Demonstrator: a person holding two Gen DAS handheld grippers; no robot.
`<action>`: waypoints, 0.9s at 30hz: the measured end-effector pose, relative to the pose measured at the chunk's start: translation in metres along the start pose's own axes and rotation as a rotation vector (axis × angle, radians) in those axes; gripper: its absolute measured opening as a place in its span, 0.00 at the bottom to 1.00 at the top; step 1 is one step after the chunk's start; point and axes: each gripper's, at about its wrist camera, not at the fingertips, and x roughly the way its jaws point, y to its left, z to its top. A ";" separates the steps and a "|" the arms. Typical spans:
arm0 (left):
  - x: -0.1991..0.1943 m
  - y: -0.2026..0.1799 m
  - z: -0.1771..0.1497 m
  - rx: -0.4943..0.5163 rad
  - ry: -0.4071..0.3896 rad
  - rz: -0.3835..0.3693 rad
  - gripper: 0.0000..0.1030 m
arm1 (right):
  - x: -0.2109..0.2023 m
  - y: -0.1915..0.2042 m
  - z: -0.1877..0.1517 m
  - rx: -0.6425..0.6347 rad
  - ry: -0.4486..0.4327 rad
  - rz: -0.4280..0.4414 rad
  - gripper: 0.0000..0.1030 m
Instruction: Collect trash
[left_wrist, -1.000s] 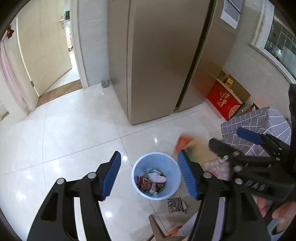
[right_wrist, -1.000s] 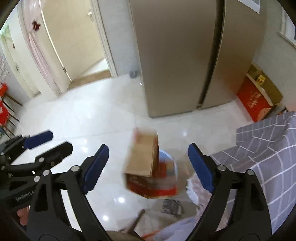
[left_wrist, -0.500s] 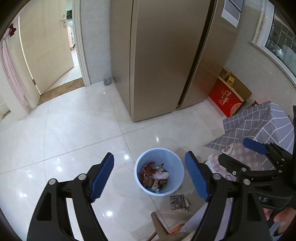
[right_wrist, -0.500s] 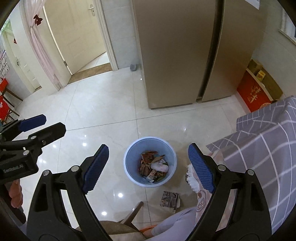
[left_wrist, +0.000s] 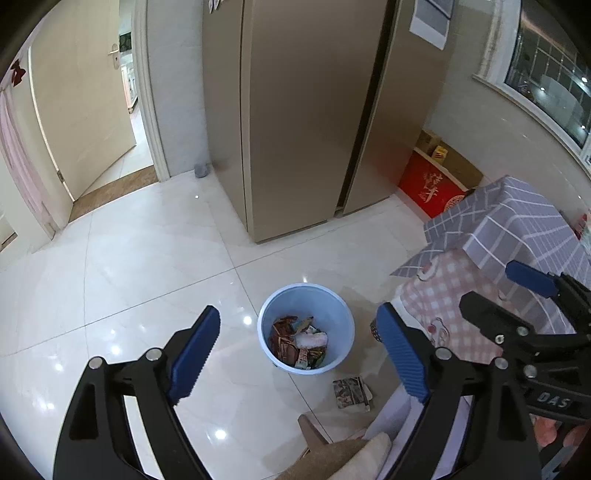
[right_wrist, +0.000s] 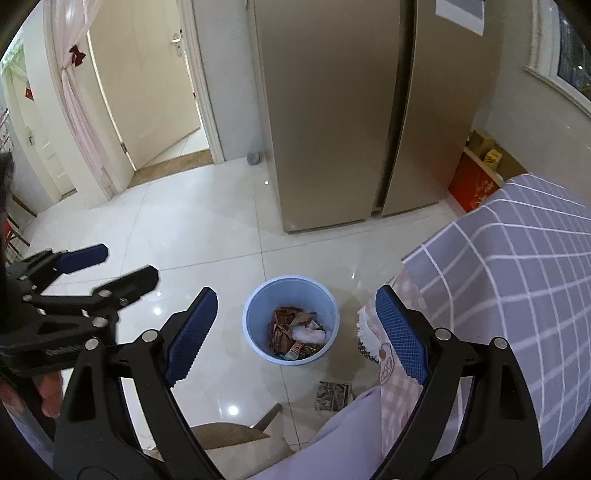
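Observation:
A light blue bin (left_wrist: 341, 317) (right_wrist: 258, 314) stands on the white tile floor. Wrappers and a crumpled carton (left_wrist: 299, 339) (right_wrist: 295, 328) lie in it. Just in front of it, a printed flat packet (left_wrist: 351, 393) (right_wrist: 334, 397) rests on the floor. My left gripper (left_wrist: 297, 310) hangs high above the bin; its jaws are opening and hold nothing. My right gripper (right_wrist: 295, 292) is also above the bin, open and empty. Each gripper shows in the other's view: the right one (left_wrist: 487, 283) at right, the left one (right_wrist: 131, 262) at left.
A tall beige fridge (left_wrist: 306, 129) stands behind the bin. A table with a purple checked cloth (right_wrist: 517, 266) over a pink one (left_wrist: 443, 295) is at right, red boxes (left_wrist: 428, 184) beyond it. A chair back (right_wrist: 229, 439) is at the bottom. An open door (left_wrist: 85, 110) is far left.
A red and brown carton that was falling between the right gripper's jaws is now out of the air, and the bin shows clearly. The left jaws have widened. Both grippers have drifted sideways.

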 end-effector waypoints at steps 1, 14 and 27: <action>-0.005 -0.002 -0.003 0.008 -0.006 -0.008 0.83 | -0.007 0.001 -0.002 0.002 -0.012 0.003 0.84; -0.084 -0.029 -0.035 0.057 -0.136 -0.034 0.85 | -0.089 0.007 -0.033 0.058 -0.136 -0.087 0.84; -0.145 -0.068 -0.066 0.117 -0.243 -0.071 0.86 | -0.165 0.000 -0.087 0.175 -0.257 -0.168 0.84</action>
